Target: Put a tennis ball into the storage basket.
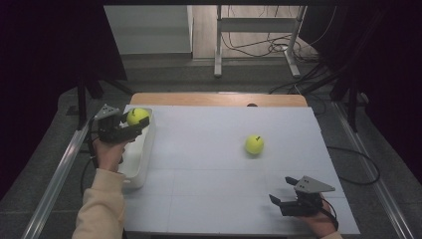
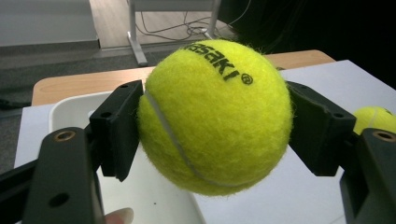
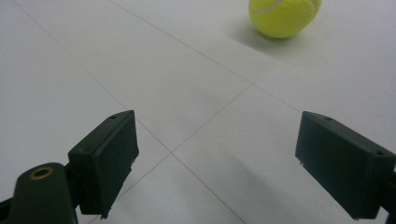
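White board covers the table (image 1: 214,169), with a strip of bare wood showing at its far edge and grey floor, cables and a metal frame beyond. At the table's left edge the left gripper (image 1: 130,126) is clamped on a yellow-green tennis ball (image 1: 137,116), both black pads pressed against its sides; in the left gripper view that ball (image 2: 215,116) sits squarely between the jaws, black lettering across its top and a pale seam curving down its front. The held ball hangs over the far end of a white bin (image 1: 142,159) that stands along the left edge of the board, and the bin's rim (image 2: 70,100) shows just behind and below the ball in the left gripper view, with a fingertip at the bottom edge. Near the front right corner the right gripper (image 1: 281,191) rests low at the board in the person's hand, its jaws standing wide apart with nothing between them; the right gripper view looks between the two pads at bare board crossed by thin seams. A second tennis ball (image 1: 254,144) lies loose on the board right of centre, well apart from both grippers, and appears at the top of the right gripper view (image 3: 284,16) and as a sliver behind the right-hand jaw in the left gripper view (image 2: 373,119).
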Available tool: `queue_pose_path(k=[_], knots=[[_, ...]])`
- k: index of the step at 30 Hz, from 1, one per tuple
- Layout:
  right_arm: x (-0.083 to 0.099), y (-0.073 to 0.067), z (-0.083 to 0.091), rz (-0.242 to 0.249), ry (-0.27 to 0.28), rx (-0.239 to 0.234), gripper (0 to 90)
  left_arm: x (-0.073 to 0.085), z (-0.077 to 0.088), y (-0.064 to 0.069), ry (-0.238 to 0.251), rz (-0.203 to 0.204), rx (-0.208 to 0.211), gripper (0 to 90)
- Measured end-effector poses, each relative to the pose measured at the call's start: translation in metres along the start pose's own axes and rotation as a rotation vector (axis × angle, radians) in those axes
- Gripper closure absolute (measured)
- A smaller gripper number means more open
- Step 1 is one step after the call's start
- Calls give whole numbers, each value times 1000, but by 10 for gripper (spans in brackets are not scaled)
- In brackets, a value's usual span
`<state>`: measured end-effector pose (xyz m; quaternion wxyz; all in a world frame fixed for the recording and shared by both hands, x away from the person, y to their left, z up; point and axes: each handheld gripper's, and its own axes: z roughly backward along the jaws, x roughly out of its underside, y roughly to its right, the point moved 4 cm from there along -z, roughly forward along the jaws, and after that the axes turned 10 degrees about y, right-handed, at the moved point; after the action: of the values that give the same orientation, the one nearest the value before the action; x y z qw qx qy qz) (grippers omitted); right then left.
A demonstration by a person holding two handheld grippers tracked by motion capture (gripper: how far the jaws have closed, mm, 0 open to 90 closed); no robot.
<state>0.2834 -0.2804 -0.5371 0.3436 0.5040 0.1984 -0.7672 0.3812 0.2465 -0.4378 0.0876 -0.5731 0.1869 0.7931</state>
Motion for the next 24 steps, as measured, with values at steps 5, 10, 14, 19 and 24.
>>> queue_pose_path(k=[5,10,14,19,24], knots=[[0,1,0,-2,-1,1,133,0,-7,-8,-23,-2,-26,263],[0,1,0,-2,-3,1,133,1,-11,-16,-37,10,-43,263],[1,1,0,-5,-5,2,133,4,-15,-22,-62,11,-58,263],[1,1,0,-4,-4,5,133,5,-17,-25,-77,14,-65,263],[1,1,0,-5,-5,4,133,7,-20,-28,-99,9,-71,263]])
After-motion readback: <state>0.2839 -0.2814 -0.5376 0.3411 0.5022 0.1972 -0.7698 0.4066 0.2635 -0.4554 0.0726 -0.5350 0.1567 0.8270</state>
